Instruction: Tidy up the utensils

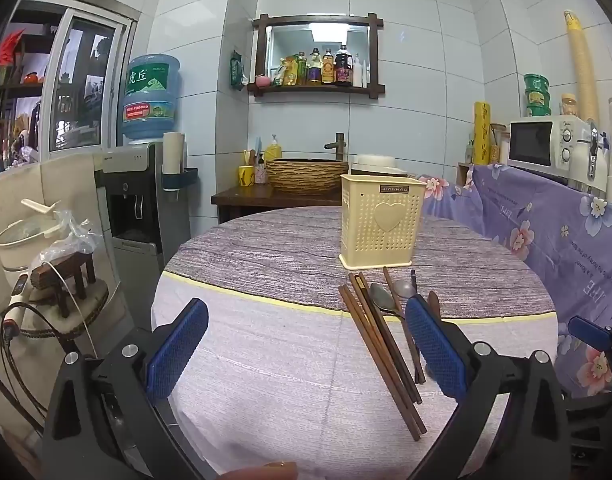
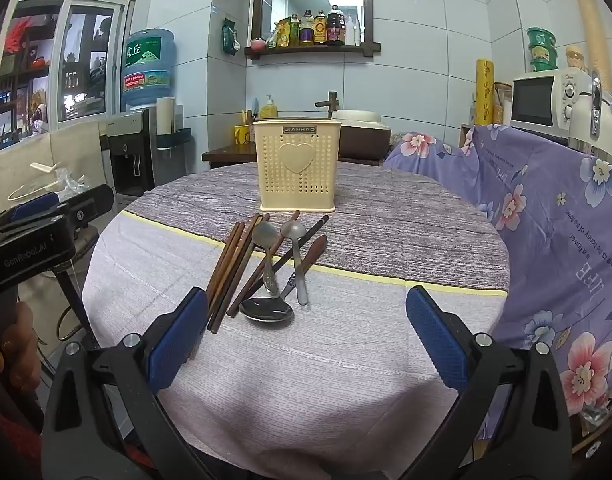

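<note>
Past my table [image 2: 346, 340]: water jug [image 1: 151, 96] on dispenser [image 1: 133, 200], bottle shelf [image 1: 318, 88], basin [image 1: 306, 174], microwave [image 1: 542, 148], floral cloth [image 2: 546, 220].

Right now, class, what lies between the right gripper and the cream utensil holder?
In the right wrist view, chopsticks and spoons lie on the table between the open right gripper and the utensil holder.

Walls: pale grey tile [image 1: 426, 80], seams visible. Far wall: dark wood shelf [image 1: 318, 88] with bottles, mirror [image 1: 318, 40] above reflecting a ceiling light. Below it, a woven basin [image 1: 306, 174] with tap on a dark cabinet. Far left: window [image 1: 85, 80], water dispenser [image 1: 133, 192] with blue bottle [image 1: 151, 96]. Right: microwave [image 1: 540, 144] behind a purple floral cloth [image 1: 546, 216]. Round worktop [image 1: 265, 340] under a striped cloth.
</note>
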A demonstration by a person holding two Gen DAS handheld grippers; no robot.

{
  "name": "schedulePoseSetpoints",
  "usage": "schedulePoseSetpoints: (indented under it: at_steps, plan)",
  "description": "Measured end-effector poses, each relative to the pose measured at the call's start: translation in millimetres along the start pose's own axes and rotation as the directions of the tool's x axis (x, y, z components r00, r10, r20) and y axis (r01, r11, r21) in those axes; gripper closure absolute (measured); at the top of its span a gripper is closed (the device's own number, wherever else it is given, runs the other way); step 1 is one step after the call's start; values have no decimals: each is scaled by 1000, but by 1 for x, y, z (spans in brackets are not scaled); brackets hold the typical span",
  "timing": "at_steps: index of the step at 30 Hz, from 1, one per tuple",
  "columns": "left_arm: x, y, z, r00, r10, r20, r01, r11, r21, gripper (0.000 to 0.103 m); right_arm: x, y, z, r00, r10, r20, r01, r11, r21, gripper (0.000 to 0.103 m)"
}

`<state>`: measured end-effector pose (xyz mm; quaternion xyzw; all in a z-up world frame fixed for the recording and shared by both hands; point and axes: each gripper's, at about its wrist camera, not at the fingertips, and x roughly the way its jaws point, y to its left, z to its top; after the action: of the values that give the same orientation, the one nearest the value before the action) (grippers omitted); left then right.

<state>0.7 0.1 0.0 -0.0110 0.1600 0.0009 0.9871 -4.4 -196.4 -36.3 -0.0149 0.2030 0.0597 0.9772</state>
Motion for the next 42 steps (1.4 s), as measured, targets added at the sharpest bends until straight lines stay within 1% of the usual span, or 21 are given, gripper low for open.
schedulePoseSetpoints:
  at_steps: [7, 11, 17, 20, 31, 42]
  plan:
    - [0, 0, 0, 1000, 0, 0, 0, 1000, 4, 5, -3, 1, 0, 1000, -1, 5, 1, 1000, 1, 5]
    - [1, -1, 0, 1000, 0, 1, 0, 1000, 4, 5, 2, 1, 1, 1000, 3, -8, -3, 1000, 4, 5]
    - [3, 3, -7, 1000, 17, 5, -17, 1000, 9, 5, 6, 2, 4, 1000, 0, -5, 0, 1000, -2, 5]
    - [0, 3, -3, 1000, 15, 5, -15, 1000, 11, 5, 0, -1, -1, 1000, 1, -6, -1, 1000, 2, 5]
    - [-3, 0, -3, 1000, -10, 15, 10, 1000, 13, 5, 1, 1, 2, 1000, -1, -2, 1, 1000, 1, 5]
    - [-3, 0, -1, 1000, -14, 11, 14, 1000, 12, 5, 1, 1, 1, 1000, 0, -3, 0, 1000, 0, 5]
